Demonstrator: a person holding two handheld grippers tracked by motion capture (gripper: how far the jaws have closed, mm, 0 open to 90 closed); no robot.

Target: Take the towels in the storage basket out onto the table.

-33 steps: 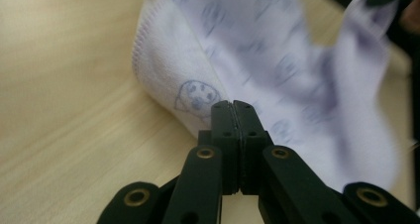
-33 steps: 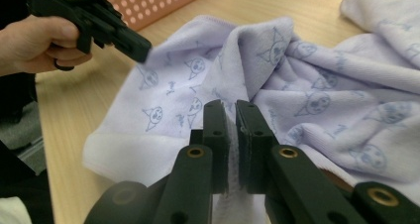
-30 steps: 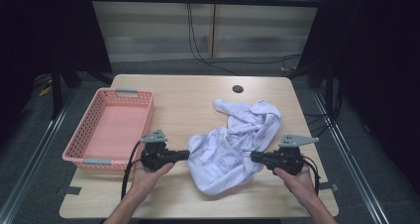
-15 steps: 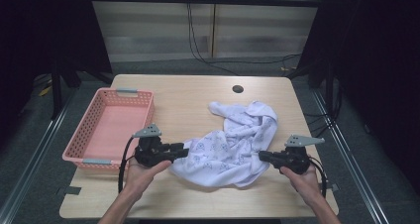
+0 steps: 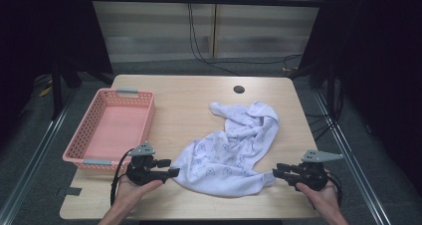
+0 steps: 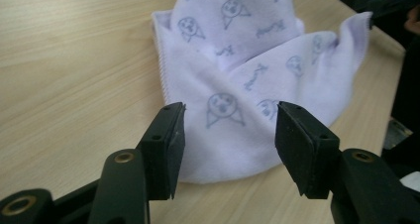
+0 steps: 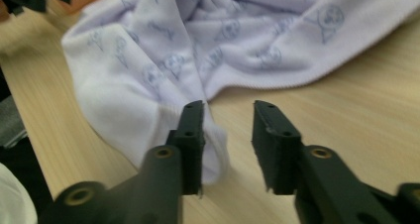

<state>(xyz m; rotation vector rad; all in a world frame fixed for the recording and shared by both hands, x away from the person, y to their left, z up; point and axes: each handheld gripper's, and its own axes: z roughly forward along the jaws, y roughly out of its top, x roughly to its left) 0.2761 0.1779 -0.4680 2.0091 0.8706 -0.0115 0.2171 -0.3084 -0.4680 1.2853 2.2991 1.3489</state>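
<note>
On the wooden table [image 5: 199, 100], front half: one lavender printed towel [image 5: 231, 150], spread loose between two hand-held grippers.

Towel lies rumpled, its near hem close to the table's front edge, its far corner short of the round hole [image 5: 239, 89]. Left gripper [image 6: 228, 135] at the towel's left corner, jaws just opened and standing wide, cloth between them but unpressed. Right gripper [image 7: 227, 135] at the right corner, jaws just opened to a narrower gap; the left pad seems to brush the cloth, though blur makes this uncertain. Pink basket [image 5: 94, 135] sits at the left edge, apart from the towel. Bare wood lies behind and right of the towel.
</note>
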